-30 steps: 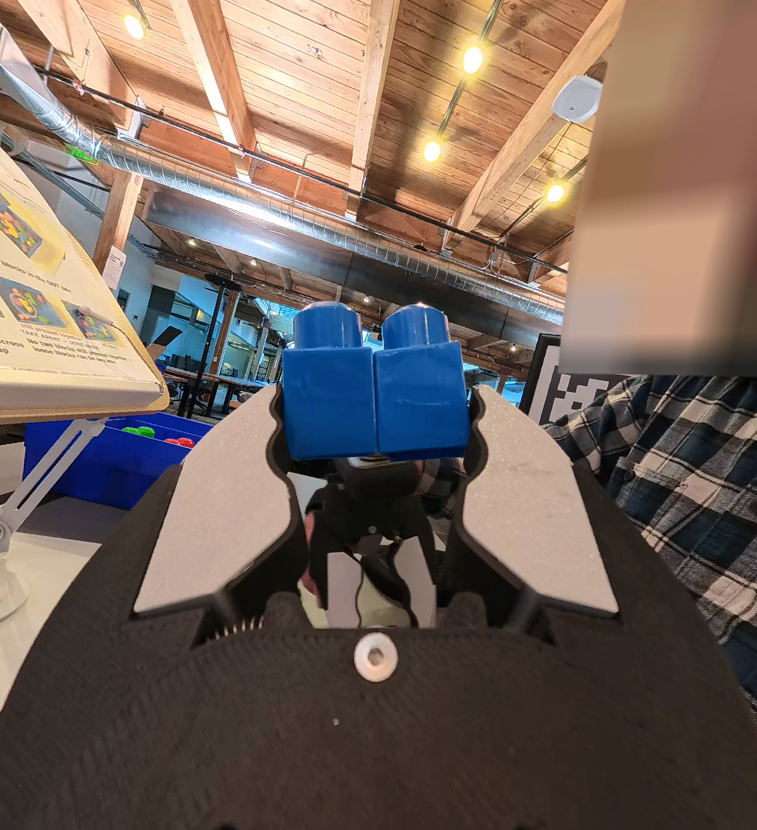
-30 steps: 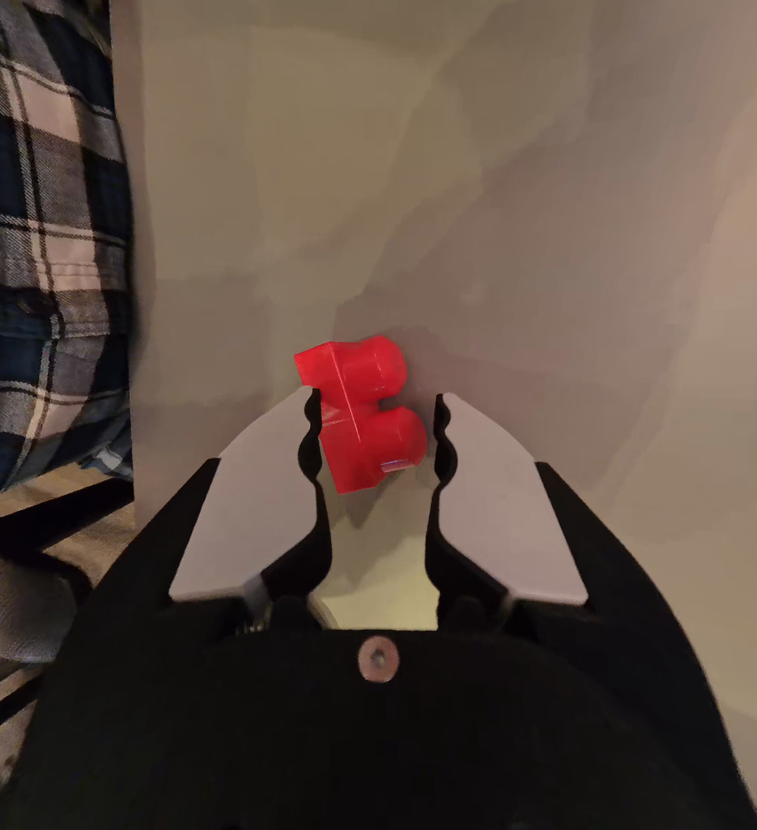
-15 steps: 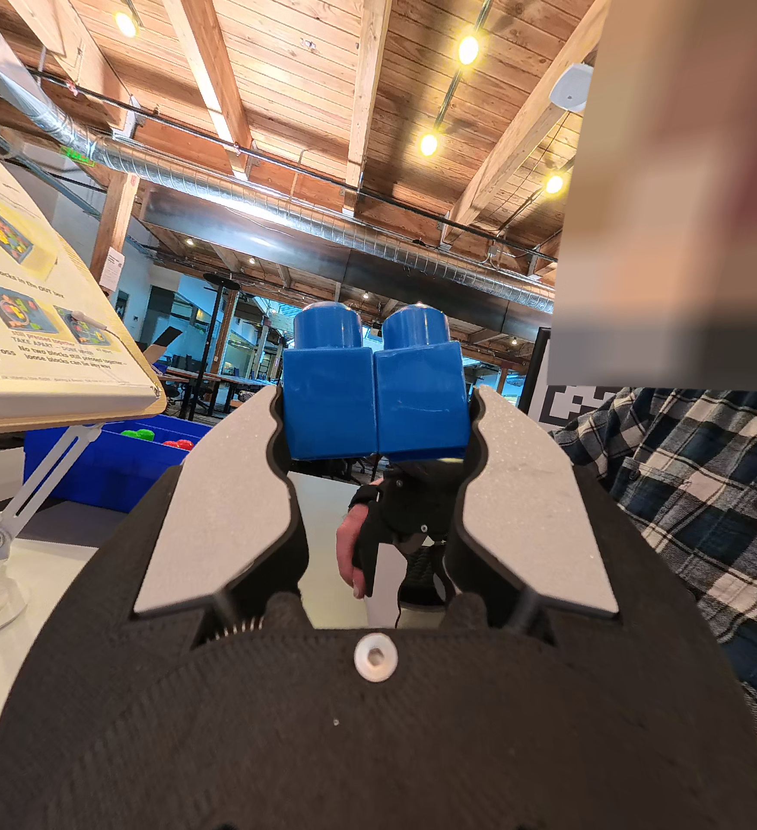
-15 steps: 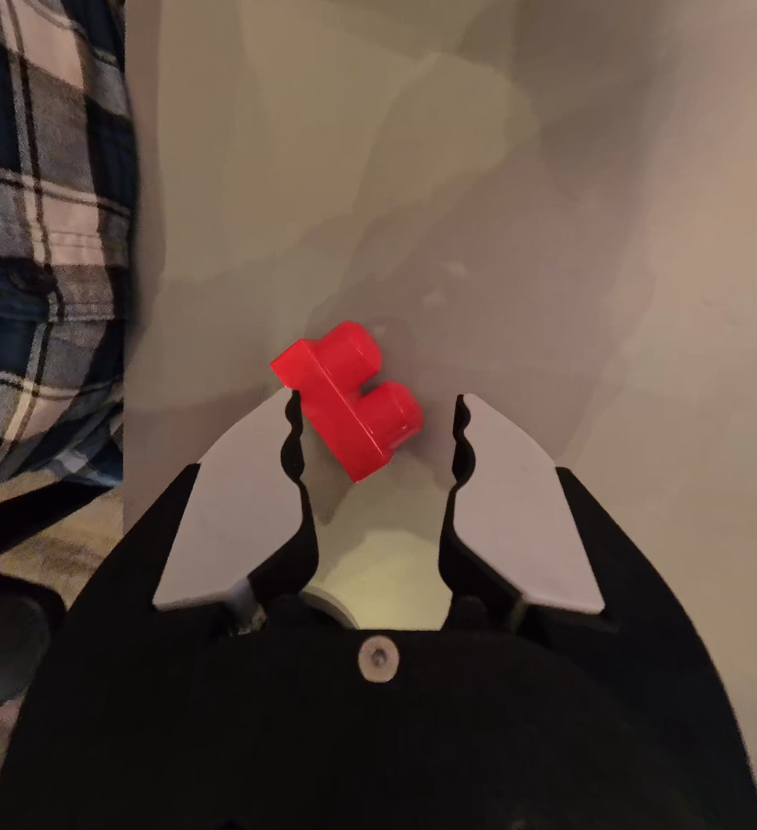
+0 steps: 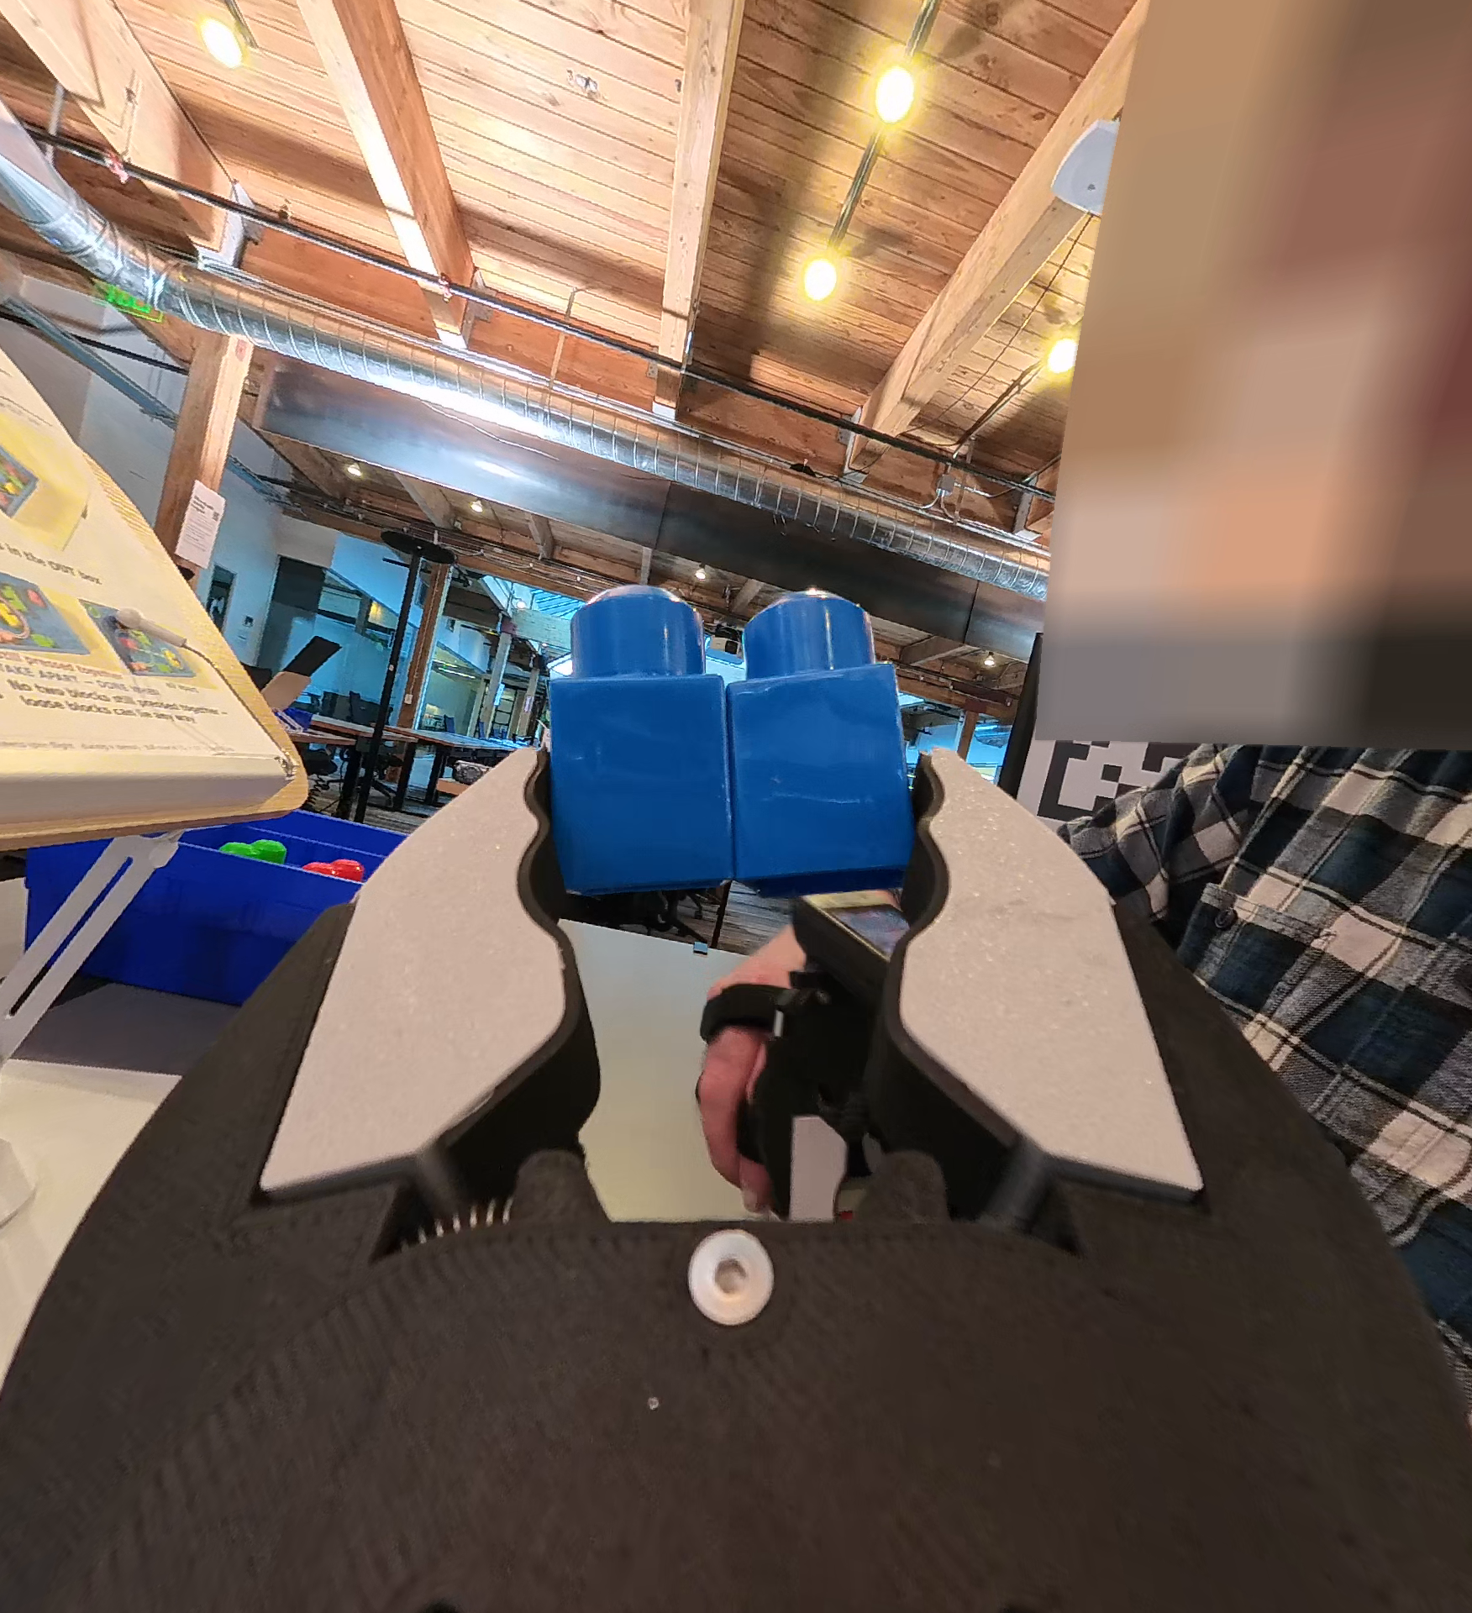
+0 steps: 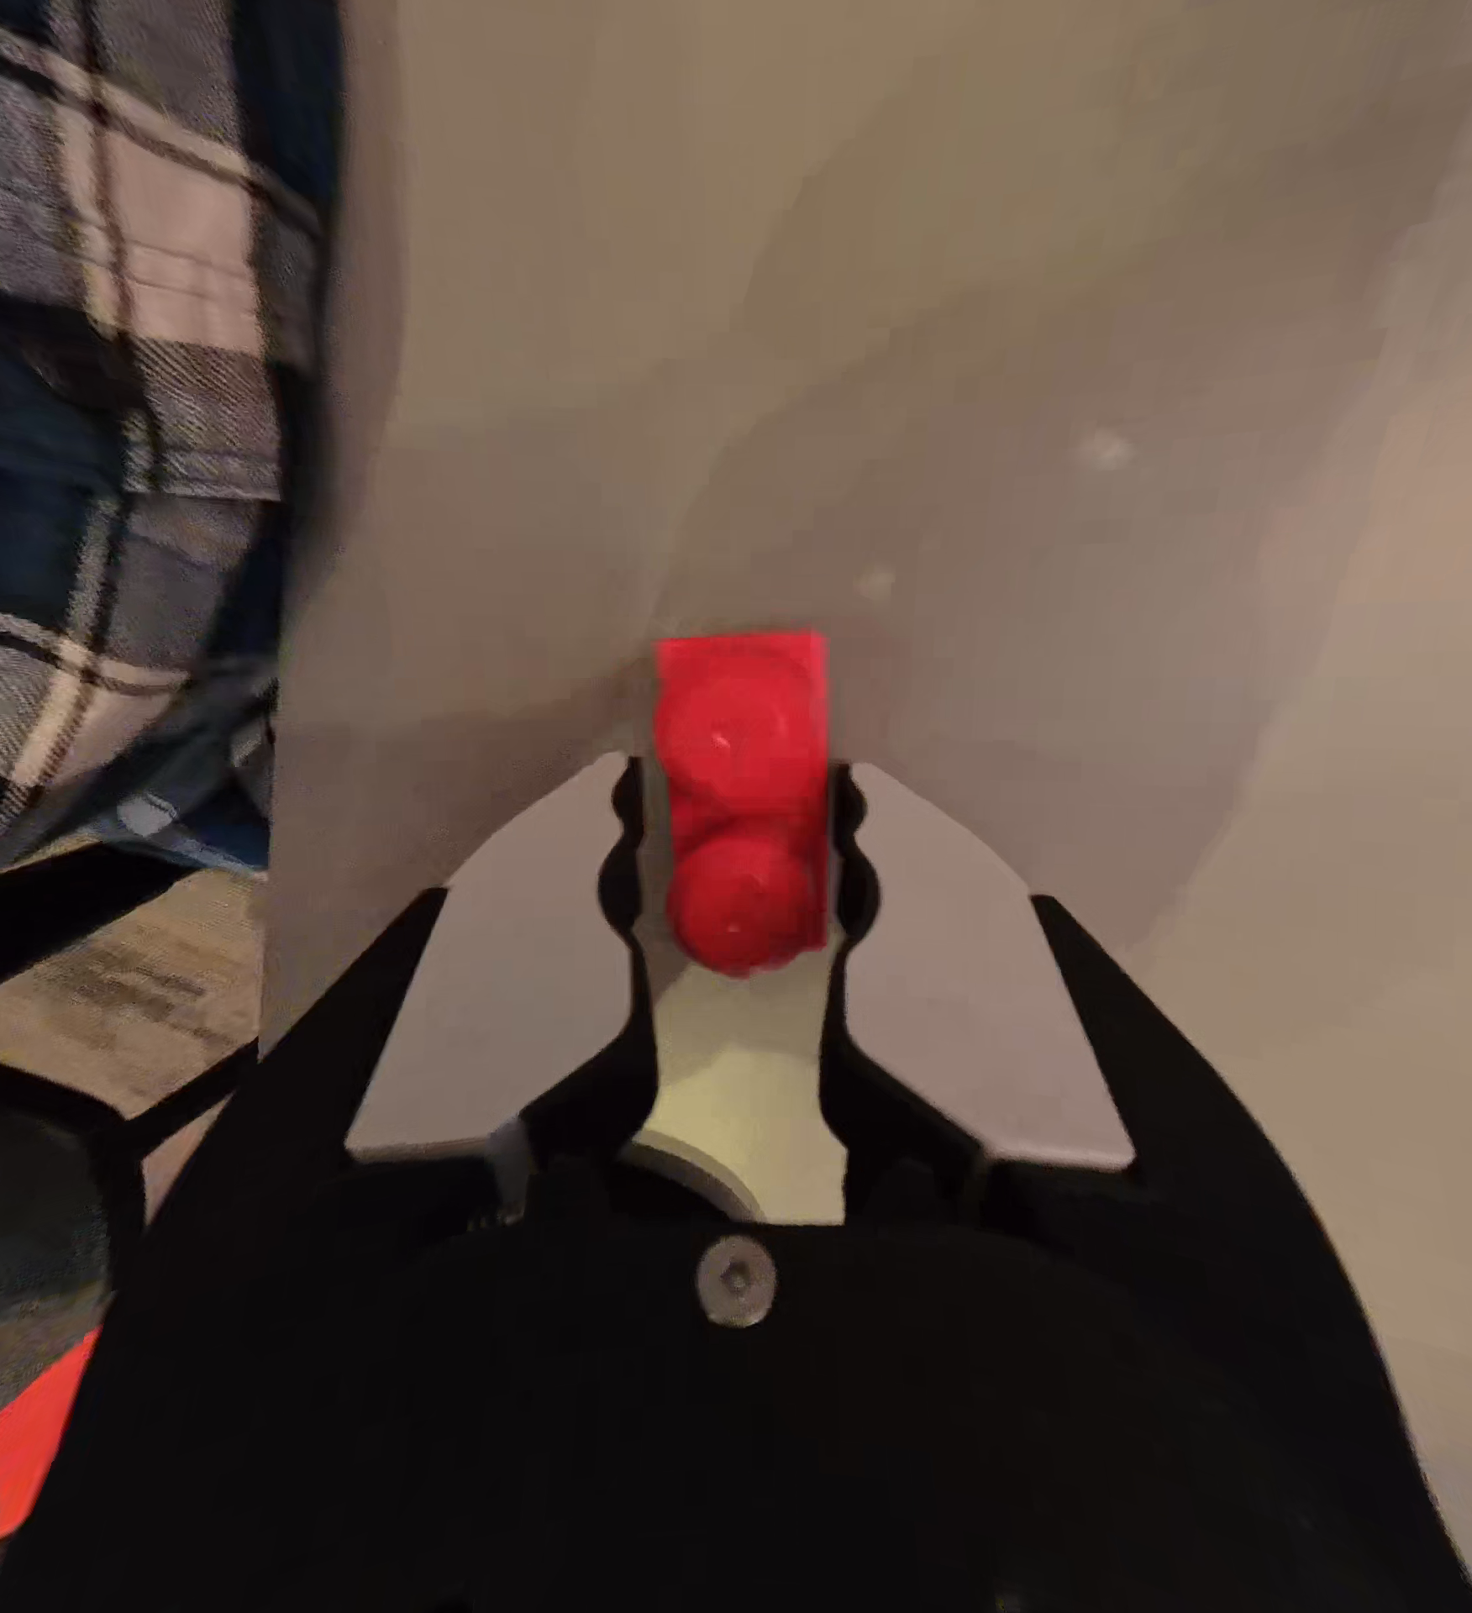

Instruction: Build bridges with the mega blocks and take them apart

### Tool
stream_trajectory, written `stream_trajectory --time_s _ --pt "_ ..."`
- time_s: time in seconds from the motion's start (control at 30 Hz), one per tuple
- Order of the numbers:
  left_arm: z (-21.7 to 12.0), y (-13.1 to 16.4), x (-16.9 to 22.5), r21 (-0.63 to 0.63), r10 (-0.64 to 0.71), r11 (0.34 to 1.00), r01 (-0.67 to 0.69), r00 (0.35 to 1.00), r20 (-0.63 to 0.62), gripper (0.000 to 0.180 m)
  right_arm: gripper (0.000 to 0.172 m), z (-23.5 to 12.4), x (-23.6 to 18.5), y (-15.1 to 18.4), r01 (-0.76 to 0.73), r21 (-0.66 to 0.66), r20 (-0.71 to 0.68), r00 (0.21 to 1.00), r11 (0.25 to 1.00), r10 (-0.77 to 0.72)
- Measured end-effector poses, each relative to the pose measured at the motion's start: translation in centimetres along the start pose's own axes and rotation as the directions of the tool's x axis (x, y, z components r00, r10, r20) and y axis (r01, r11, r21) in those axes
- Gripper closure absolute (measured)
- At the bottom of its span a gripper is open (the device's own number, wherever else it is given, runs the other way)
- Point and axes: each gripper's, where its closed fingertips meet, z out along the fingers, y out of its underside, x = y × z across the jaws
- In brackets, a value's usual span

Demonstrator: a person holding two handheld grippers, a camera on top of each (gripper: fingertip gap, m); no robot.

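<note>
Left gripper (image 5: 731, 790) pinches blue block (image 5: 728, 777), raised off the table (image 6: 1064, 436). Right gripper (image 6: 737, 838) straddles red block (image 6: 741, 794) on that table; contact likely, view blurred. Beyond the blue block, bin (image 5: 191, 916) holds loose blocks. No bridge visible; assembly mostly ahead.

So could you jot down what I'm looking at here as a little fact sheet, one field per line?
Setting: indoor hall with wooden beam ceiling
Left tongs: clamped on two blue blocks side by side, studs pointing up
Right tongs: around a red block on a pale tabletop, studs facing the camera; firm grip cannot be told
Storage: blue bin holding green and red blocks
Paper: instruction sheet on a stand, left side
Person: plaid shirt
</note>
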Motion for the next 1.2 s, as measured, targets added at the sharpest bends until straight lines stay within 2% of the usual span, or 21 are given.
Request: stream_trajectory --time_s 0.03,0.23,0.3,0.37,0.47,0.57,0.67,0.73,0.77,0.83,0.97,1.03,1.13,1.2 --pt "0.1 0.0 0.1 0.0 0.0 1.0 0.0 1.0 -0.003 0.105 0.137 0.1 -0.2 -0.1 0.014 0.018 -0.027 1.0 1.0 -0.013" --pt "0.3 0.3 0.1 -0.01 0.001 1.0 -0.001 1.0 -0.003 0.104 0.137 -0.1 0.0 -0.2 -0.006 0.068 -0.154 0.988 0.998 0.016" --pt "0.2 0.5 0.0 -0.013 0.0 1.0 0.0 1.0 0.002 0.105 0.137 -1.8 1.0 -0.6 -0.027 0.128 -0.226 0.973 0.991 0.055" --pt "0.2 0.6 -0.2 -0.021 0.004 1.0 -0.004 1.0 0.011 0.105 0.137 -5.0 2.8 -1.5 -0.087 0.255 -0.291 0.943 0.963 0.163" --pt "0.4 1.0 -0.5 -0.05 0.04 0.998 -0.038 0.998 0.044 0.105 0.137 -12.5 6.1 -3.3 -0.162 0.535 -0.309 0.876 0.829 0.37" --pt "1.0 1.5 -1.0 -0.133 0.154 0.981 -0.138 0.981 0.12 0.105 0.138 -20.2 8.2 -5.4 -0.194 0.766 -0.188 0.844 0.613 0.502" --pt "1.7 2.2 -1.8 -0.263 0.32 0.929 -0.262 0.923 0.212 0.105 0.138 -25.3 10.1 -6.5 -0.23 0.854 -0.08 0.828 0.466 0.556" --pt "2.3 1.7 -2.1 -0.291 0.394 0.902 -0.318 0.883 0.256 0.105 0.138 -27.2 11.1 -7.2 -0.27 0.877 -0.001 0.827 0.398 0.563" --pt "2.6 1.6 -2.4 -0.328 0.443 0.878 -0.35 0.853 0.276 0.105 0.138 -27.7 11.5 -7.5 -0.294 0.875 0.028 0.823 0.383 0.567" --pt "3.2 1.5 -3.3 -0.461 0.598 0.772 -0.437 0.746 0.293 0.105 0.137 -28.4 12.2 -8.2 -0.345 0.876 0.104 0.818 0.338 0.566" --pt "5.6 -0.5 -3.6 -0.597 0.806 0.56 -0.575 0.544 0.232 0.105 0.138 -29.6 13.0 -9.2 -0.413 0.878 0.23 0.807 0.242 0.544" --pt "6.7 -1.2 -3.9 -0.655 0.88 0.437 -0.616 0.444 0.17 0.105 0.138 -30.4 12.9 -9.5 -0.414 0.883 0.251 0.813 0.22 0.525" --pt "8.0 -1.6 -4.2 -0.687 0.925 0.322 -0.651 0.372 0.081 0.105 0.138 -31.7 12.6 -9.4 -0.409 0.889 0.264 0.824 0.204 0.501" --pt "8.7 -2.0 -4.3 -0.689 0.935 0.287 -0.666 0.351 0.051 0.105 0.138 -32.1 12.4 -9.2 -0.418 0.888 0.284 0.827 0.193 0.484"
